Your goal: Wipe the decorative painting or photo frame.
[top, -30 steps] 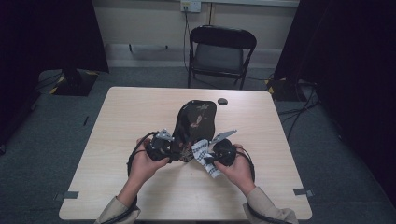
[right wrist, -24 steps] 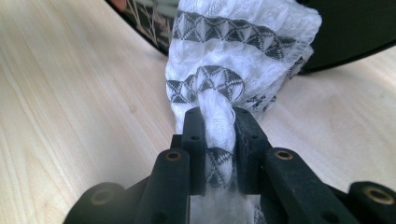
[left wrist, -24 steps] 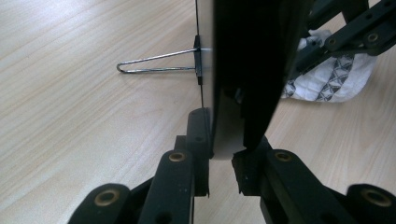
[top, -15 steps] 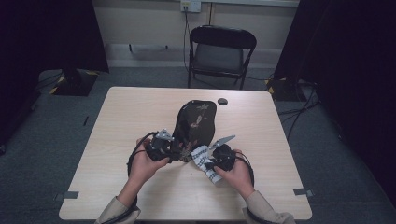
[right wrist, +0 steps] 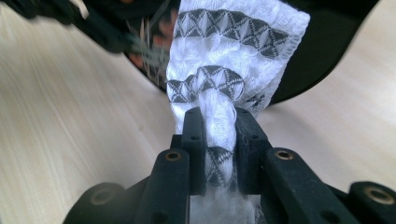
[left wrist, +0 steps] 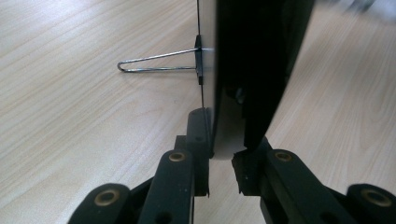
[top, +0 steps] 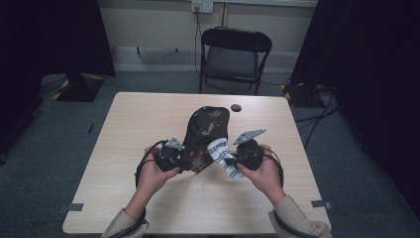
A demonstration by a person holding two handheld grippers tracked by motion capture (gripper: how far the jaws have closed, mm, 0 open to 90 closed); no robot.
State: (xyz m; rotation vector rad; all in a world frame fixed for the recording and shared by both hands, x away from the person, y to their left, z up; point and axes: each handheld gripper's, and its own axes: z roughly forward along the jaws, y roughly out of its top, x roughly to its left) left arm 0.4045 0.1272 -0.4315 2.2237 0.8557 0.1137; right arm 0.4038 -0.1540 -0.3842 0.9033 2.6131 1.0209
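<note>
A dark flower-patterned bag [top: 205, 129] lies lengthwise in the middle of the table. My left gripper [top: 181, 161] is shut on its near left edge. In the left gripper view the jaws [left wrist: 222, 154] clamp a thin dark panel of the bag [left wrist: 252, 70], from which a wire loop [left wrist: 154, 63] sticks out. My right gripper [top: 229, 159] is shut on a white sock with grey diamond bands [top: 220, 153], just right of the bag's near end. In the right gripper view the sock [right wrist: 233, 46] bunches between the jaws [right wrist: 219, 126] and fans out toward the bag [right wrist: 322, 42].
A small black round thing [top: 236, 107] sits on the light wooden table [top: 124, 134] beyond the bag. A black folding chair [top: 235, 54] stands behind the far edge. Dark curtains flank both sides. Cables run over the floor at right.
My right gripper has shifted a little with the sock, whose free end now lies closer to the bag's edge. The left gripper has stayed on the bag.
</note>
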